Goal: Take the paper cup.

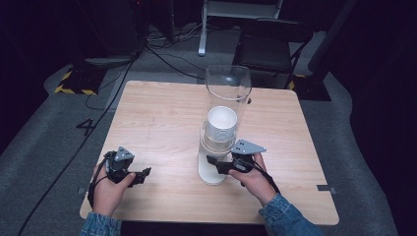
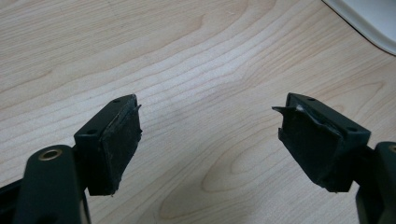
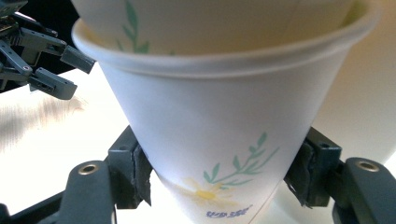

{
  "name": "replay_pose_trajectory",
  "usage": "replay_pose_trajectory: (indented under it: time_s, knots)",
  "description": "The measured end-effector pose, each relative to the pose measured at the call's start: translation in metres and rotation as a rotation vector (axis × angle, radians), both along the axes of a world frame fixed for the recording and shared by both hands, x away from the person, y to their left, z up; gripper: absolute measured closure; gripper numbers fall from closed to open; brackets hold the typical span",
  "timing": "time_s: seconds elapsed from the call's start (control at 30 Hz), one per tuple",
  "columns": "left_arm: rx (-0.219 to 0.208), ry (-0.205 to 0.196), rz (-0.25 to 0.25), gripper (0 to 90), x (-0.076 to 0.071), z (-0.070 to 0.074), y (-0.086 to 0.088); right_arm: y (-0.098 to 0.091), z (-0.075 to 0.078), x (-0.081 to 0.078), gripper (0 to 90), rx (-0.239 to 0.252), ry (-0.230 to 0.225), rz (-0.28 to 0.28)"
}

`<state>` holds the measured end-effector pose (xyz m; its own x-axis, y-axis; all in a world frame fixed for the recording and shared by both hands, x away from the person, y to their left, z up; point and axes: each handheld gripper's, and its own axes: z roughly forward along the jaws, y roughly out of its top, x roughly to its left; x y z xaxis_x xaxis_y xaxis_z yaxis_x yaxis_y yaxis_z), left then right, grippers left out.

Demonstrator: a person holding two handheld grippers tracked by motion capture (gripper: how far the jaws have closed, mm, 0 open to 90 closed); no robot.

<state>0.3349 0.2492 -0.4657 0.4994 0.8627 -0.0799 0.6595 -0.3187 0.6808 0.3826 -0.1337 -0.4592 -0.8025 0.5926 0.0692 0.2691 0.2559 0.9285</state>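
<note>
Right gripper view has the right gripper (image 3: 219, 179) clamped on the lowest paper cup (image 3: 215, 135) of a nested stack in the clear dispenser tube (image 1: 226, 105); the left gripper (image 2: 210, 140) gapes wide over bare table (image 2: 187, 56). Pulling unevenly could, I judge, crush the thin wall or drag out a second cup

A dark number 4 (image 1: 85, 126) is showing on the grey carpet floor (image 1: 44, 147) left of the table. Small blue letters (image 3: 226, 213) are sitting under the yellow flower on the white paper cup with green leaves (image 3: 210, 140), but they are too blurry to read, maybe a brand name.
</note>
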Motion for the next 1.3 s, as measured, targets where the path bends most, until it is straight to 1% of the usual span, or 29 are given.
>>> replay_pose_trajectory:
  time_s: [0.1, 0.2, 0.23, 0.3, 0.37, 0.4, 0.53, 0.57, 0.67, 0.7, 0.77, 0.9, 0.97, 1.03, 1.07, 1.1, 1.23, 1.3]
  knots:
    - [0.001, 0.0, -0.002, 20.8, 0.0, 0.0, 0.0, 0.0, -0.002, -0.001, 33.7, -0.005, -0.013, -0.002]
    - [-0.001, -0.002, -0.002, 20.8, 0.001, 0.0, -0.001, 0.0, -0.003, -0.002, 33.7, -0.006, -0.016, -0.005]
    - [-0.005, -0.002, -0.002, 20.8, 0.001, 0.0, -0.001, 0.0, -0.006, -0.002, 33.6, -0.02, -0.018, -0.005]
    - [0.002, 0.002, -0.006, 20.8, 0.001, 0.0, -0.001, 0.0, -0.007, -0.002, 33.7, -0.022, -0.013, -0.007]
    - [-0.002, 0.001, -0.003, 20.8, 0.002, 0.0, -0.002, -0.001, -0.01, -0.002, 33.7, -0.039, -0.012, -0.004]
    - [0.0, 0.0, -0.007, 20.8, 0.002, 0.0, -0.002, -0.001, -0.01, -0.002, 33.7, -0.039, -0.012, -0.004]
    - [-0.001, 0.006, -0.004, 20.7, 0.003, -0.001, -0.002, -0.002, -0.015, -0.002, 33.6, -0.059, -0.003, -0.005]
    - [0.0, 0.007, -0.008, 20.7, 0.003, -0.001, -0.002, -0.002, -0.017, -0.002, 33.5, -0.082, 0.006, -0.011]
    - [-0.004, 0.005, -0.005, 20.7, 0.004, -0.002, -0.002, -0.002, -0.024, -0.002, 33.5, -0.102, 0.02, -0.014]
    - [-0.004, 0.005, -0.005, 20.7, 0.004, -0.002, -0.002, -0.002, -0.024, -0.002, 33.5, -0.102, 0.02, -0.014]
    - [-0.003, 0.003, -0.007, 20.7, 0.005, -0.003, -0.002, -0.002, -0.028, -0.002, 33.5, -0.109, 0.034, -0.011]
    - [-0.001, 0.008, -0.008, 20.7, 0.006, -0.003, -0.003, -0.002, -0.031, -0.002, 33.6, -0.127, 0.038, -0.004]
    - [-0.001, 0.008, -0.011, 20.7, 0.007, -0.003, -0.003, -0.002, -0.032, -0.003, 33.7, -0.128, 0.043, -0.004]
    - [-0.006, 0.01, -0.009, 20.7, 0.007, -0.003, -0.004, -0.003, -0.035, -0.004, 33.9, -0.135, 0.054, 0.001]
    - [-0.002, 0.011, -0.011, 20.7, 0.007, -0.003, -0.004, -0.003, -0.035, -0.004, 33.9, -0.135, 0.054, 0.001]
    - [0.0, 0.008, -0.011, 20.6, 0.008, -0.003, -0.004, -0.003, -0.037, -0.004, 34.0, -0.144, 0.064, 0.003]
    - [-0.004, 0.003, -0.013, 20.6, 0.009, -0.003, -0.005, -0.004, -0.039, -0.005, 34.2, -0.151, 0.065, 0.006]
    - [-0.007, 0.01, -0.012, 20.5, 0.009, -0.003, -0.006, -0.005, -0.038, -0.006, 34.3, -0.152, 0.068, 0.005]
